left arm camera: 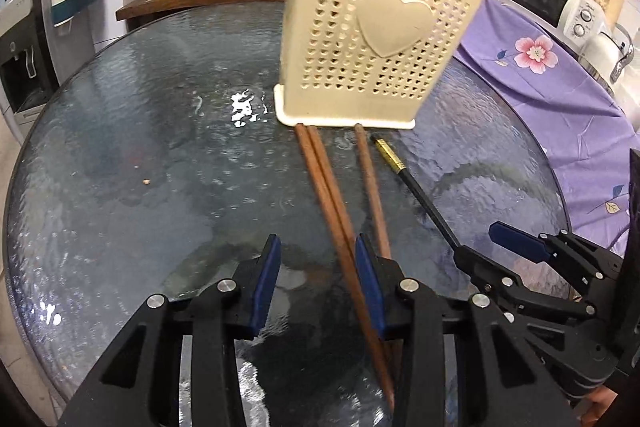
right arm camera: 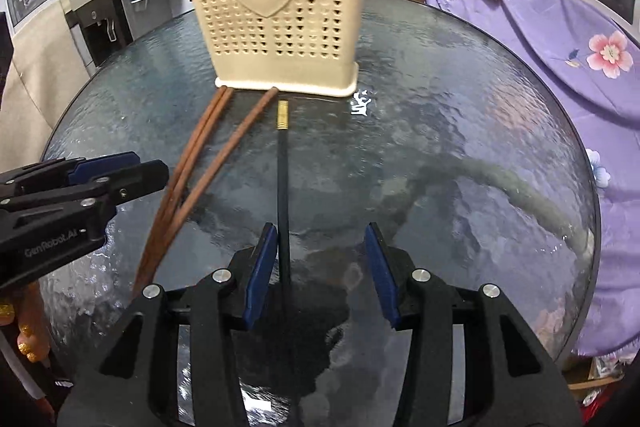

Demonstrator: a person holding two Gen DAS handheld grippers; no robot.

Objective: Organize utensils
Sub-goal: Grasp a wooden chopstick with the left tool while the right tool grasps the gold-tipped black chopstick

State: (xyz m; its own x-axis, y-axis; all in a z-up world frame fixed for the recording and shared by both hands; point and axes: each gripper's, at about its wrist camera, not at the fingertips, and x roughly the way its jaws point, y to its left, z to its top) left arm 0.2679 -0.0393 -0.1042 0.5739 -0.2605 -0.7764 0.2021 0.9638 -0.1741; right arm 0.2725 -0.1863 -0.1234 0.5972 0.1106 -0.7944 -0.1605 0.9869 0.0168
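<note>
Both pairs of jaws stand parted, gripping nothing. Left gripper (left arm camera: 318, 247): two brown wooden chopsticks (left arm camera: 326, 183) run between its blue pads, close against the right-hand pad; a third brown chopstick (left arm camera: 370, 183) lies just outside that pad. Right gripper (right arm camera: 322, 239): the black chopstick with a gold tip (right arm camera: 283, 179) passes between its pads, just beside the left-hand one. All four chopsticks lie on the round glass table (left arm camera: 160, 147), far ends at the base of the upright cream perforated utensil holder (left arm camera: 376, 39).
</note>
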